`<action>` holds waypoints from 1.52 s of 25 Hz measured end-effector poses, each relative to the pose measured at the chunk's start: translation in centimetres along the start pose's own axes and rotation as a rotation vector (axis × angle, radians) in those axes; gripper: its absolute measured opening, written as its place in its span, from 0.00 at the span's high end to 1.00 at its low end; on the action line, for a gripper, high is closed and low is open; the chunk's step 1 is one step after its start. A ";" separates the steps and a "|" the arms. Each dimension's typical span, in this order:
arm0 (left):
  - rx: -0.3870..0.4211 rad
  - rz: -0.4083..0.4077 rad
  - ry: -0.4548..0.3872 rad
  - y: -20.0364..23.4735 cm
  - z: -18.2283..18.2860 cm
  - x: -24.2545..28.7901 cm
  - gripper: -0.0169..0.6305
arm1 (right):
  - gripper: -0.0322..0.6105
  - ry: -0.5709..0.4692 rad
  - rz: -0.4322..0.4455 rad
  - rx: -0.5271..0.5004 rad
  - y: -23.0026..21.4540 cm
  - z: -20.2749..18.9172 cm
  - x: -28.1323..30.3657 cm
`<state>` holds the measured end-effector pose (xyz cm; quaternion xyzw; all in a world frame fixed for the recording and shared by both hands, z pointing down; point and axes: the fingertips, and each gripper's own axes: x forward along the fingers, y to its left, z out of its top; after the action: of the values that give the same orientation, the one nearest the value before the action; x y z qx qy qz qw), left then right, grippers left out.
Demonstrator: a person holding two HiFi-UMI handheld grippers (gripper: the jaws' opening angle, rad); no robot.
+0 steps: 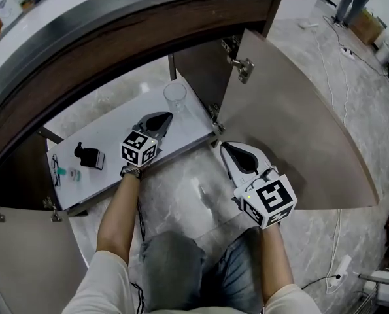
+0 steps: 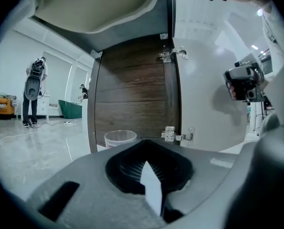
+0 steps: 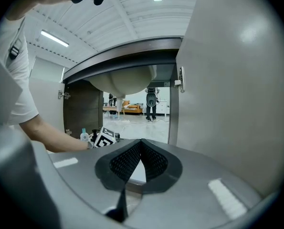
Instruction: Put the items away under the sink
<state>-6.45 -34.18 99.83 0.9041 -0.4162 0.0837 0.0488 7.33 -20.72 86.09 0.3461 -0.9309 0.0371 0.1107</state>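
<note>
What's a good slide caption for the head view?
Open under-sink cabinet: left tongs over the white shelf near a clear cup, right tongs outside.

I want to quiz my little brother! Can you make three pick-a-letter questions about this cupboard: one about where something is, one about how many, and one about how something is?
1. Where is the clear cup?
A) on the floor
B) on the white shelf inside the cupboard
C) on the counter

2. How many cupboard doors stand open?
A) none
B) one
C) two

3. The left tongs are:
A) gripping the cup
B) empty, just short of the cup
C) gripping a door

Answers:
1 B: the cup stands on the shelf.
2 C: the right door and the left door both swing outward.
3 B: nothing sits between its tips.
</note>
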 end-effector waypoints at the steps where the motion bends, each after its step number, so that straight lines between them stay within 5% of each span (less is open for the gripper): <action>1: 0.007 0.002 -0.021 -0.3 0.7 -0.7 0.96 | 0.94 -0.001 0.000 -0.004 0.1 0.2 0.1; 13: 0.097 -0.016 -0.188 -6.3 9.1 -10.1 0.96 | 0.94 -0.032 0.017 -0.032 2.2 2.6 1.0; 22: 0.111 -0.054 -0.196 -11.0 16.5 -15.3 0.96 | 0.94 -0.052 0.052 0.017 5.0 8.9 -0.2; 28: 0.064 -0.040 -0.165 -14.9 25.0 -19.0 0.96 | 0.94 -0.003 0.051 0.009 6.4 17.6 -5.1; 38: 0.031 0.018 -0.181 -16.5 48.6 -26.9 0.96 | 0.94 -0.018 0.024 0.009 7.1 41.4 -12.4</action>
<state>-5.71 -11.14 46.66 0.9048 -0.4257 0.0086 -0.0037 4.32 -13.49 42.99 0.3359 -0.9357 0.0396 0.1003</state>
